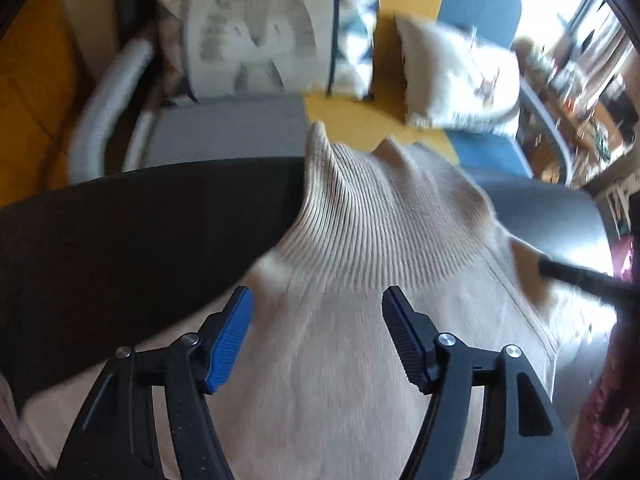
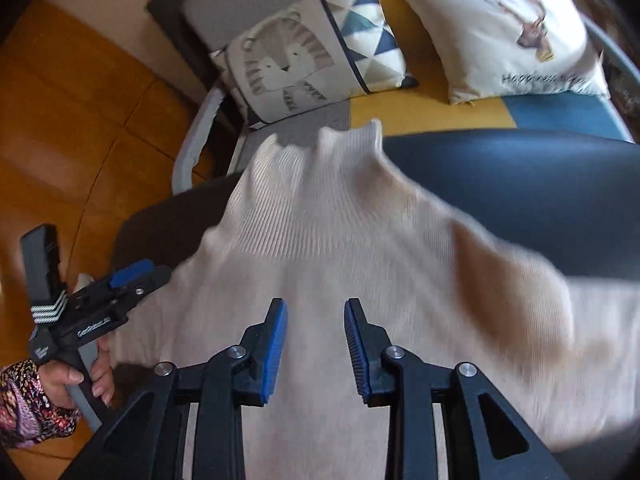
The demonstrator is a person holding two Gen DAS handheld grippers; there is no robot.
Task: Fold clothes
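A beige ribbed knit garment [image 1: 360, 280] lies spread on a dark round table [image 1: 140, 232], with its ribbed end bunched up towards the sofa. My left gripper [image 1: 316, 320] is open, with its fingers just above the cloth and nothing between them. My right gripper [image 2: 316, 332] is open and empty over the middle of the same garment [image 2: 340, 248]. The left gripper also shows in the right wrist view [image 2: 132, 276] at the garment's left edge. A finger of the right gripper [image 1: 580, 276] reaches in from the right of the left wrist view.
A sofa with grey, yellow [image 2: 420, 108] and blue cushions stands behind the table. A tiger-print pillow [image 2: 288, 64], a triangle-patterned pillow behind it and a white pillow [image 2: 512, 32] lie on it. Wooden floor [image 2: 80, 120] is at the left.
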